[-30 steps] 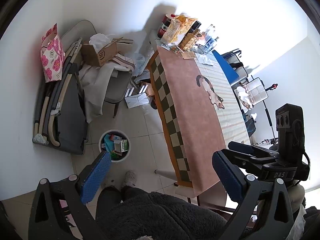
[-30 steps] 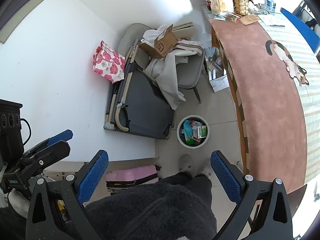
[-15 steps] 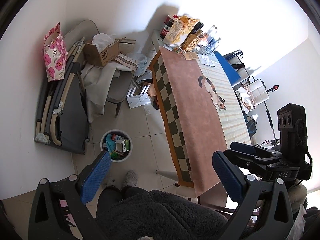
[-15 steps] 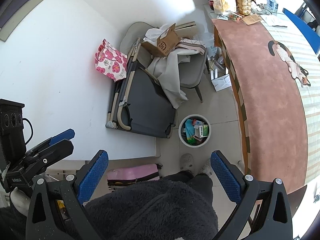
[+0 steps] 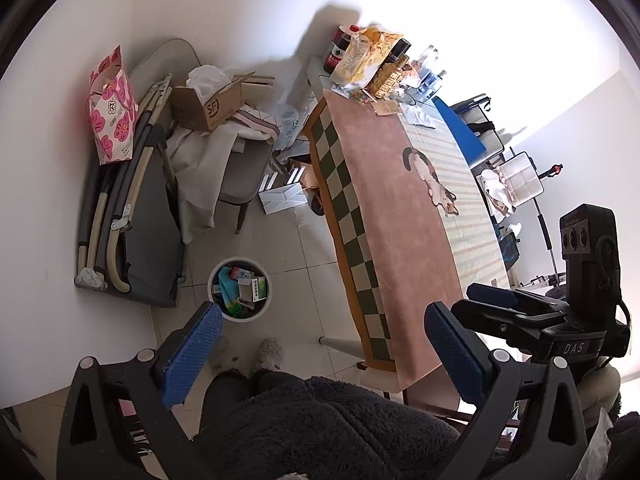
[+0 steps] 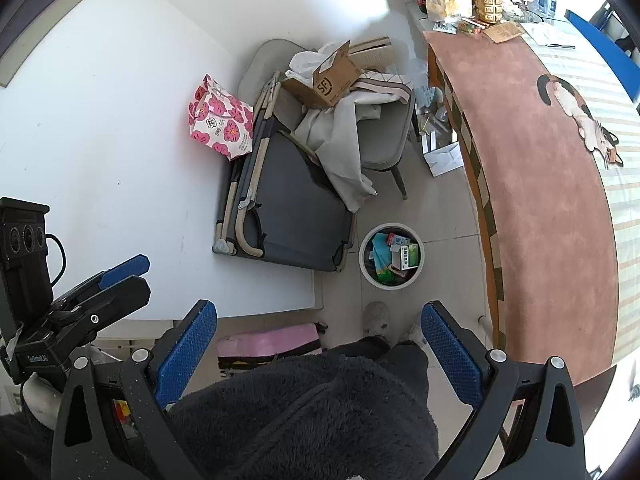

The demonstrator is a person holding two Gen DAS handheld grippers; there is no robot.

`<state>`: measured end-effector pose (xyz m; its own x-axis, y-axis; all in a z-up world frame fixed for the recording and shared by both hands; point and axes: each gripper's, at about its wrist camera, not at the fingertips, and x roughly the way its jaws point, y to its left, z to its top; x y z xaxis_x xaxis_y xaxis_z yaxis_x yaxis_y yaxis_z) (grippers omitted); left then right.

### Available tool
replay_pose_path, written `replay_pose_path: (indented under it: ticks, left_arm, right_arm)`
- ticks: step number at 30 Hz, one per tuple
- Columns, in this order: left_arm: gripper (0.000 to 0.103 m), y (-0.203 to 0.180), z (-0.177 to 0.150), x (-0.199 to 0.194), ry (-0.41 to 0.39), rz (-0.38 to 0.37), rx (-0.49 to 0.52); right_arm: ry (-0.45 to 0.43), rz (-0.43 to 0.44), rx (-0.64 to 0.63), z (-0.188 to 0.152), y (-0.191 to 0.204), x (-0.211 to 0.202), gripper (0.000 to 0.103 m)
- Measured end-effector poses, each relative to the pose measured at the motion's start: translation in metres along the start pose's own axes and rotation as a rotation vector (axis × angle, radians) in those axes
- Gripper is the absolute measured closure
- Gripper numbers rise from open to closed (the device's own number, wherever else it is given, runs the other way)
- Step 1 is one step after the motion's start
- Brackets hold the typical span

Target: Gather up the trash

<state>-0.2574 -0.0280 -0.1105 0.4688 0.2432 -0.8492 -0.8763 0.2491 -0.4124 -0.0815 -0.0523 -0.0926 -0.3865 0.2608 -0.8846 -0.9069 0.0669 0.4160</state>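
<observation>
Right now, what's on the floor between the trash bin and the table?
Only bare floor tiles lie between the trash bin and the table; the right wrist view shows it best.

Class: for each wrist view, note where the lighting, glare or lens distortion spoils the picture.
Left wrist view: sunlight blows out the wall behind the snack bags; the table edge bows.
Right wrist view: glare washes the table's striped side; a hard shadow falls on the wall; corners are black.

Floral bag (image 5: pixel 112 110) beside folded cot (image 5: pixel 132 236) — cardboard box (image 5: pixel 208 106) nearby.
</observation>
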Motion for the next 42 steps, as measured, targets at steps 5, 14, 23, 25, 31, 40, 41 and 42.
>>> replay_pose_path:
  ticks: [5, 14, 23, 25, 31, 40, 41, 42]
  left_arm:
    - [0.0, 0.003, 0.001, -0.001, 0.002, 0.003, 0.003]
    - [0.0, 0.002, 0.001, -0.001, 0.002, 0.003, 0.002]
    - [0.0, 0.004, 0.0, -0.002, 0.002, 0.001, 0.001]
    - [0.0, 0.002, 0.0, -0.001, 0.002, 0.001, -0.003]
    - [0.0, 0.004, 0.0, -0.003, 0.006, -0.006, 0.006]
    - [0.0, 0.0, 0.002, -0.003, 0.013, -0.011, 0.026]
    - [0.0, 0.0, 0.002, -0.003, 0.013, -0.01, 0.026]
    - [0.0, -0.001, 0.001, -0.003, 0.013, -0.009, 0.026]
  right_arm:
    - [0.004, 0.003, -0.004, -0.004, 0.0, 0.001, 0.0]
    - [0.006, 0.008, -0.004, -0.005, 0.003, 0.003, 0.0]
    - [0.009, 0.012, -0.005, -0.006, 0.005, 0.004, 0.0]
    - [0.008, 0.01, -0.006, -0.006, 0.005, 0.004, 0.0]
    - [0.006, 0.008, -0.007, -0.009, 0.004, 0.0, 0.0]
    - [0.006, 0.01, -0.013, -0.012, 0.001, -0.006, 0.0]
    - [0.006, 0.01, -0.014, -0.013, 0.001, -0.006, 0.0]
    - [0.007, 0.009, -0.015, -0.013, 0.001, -0.006, 0.0]
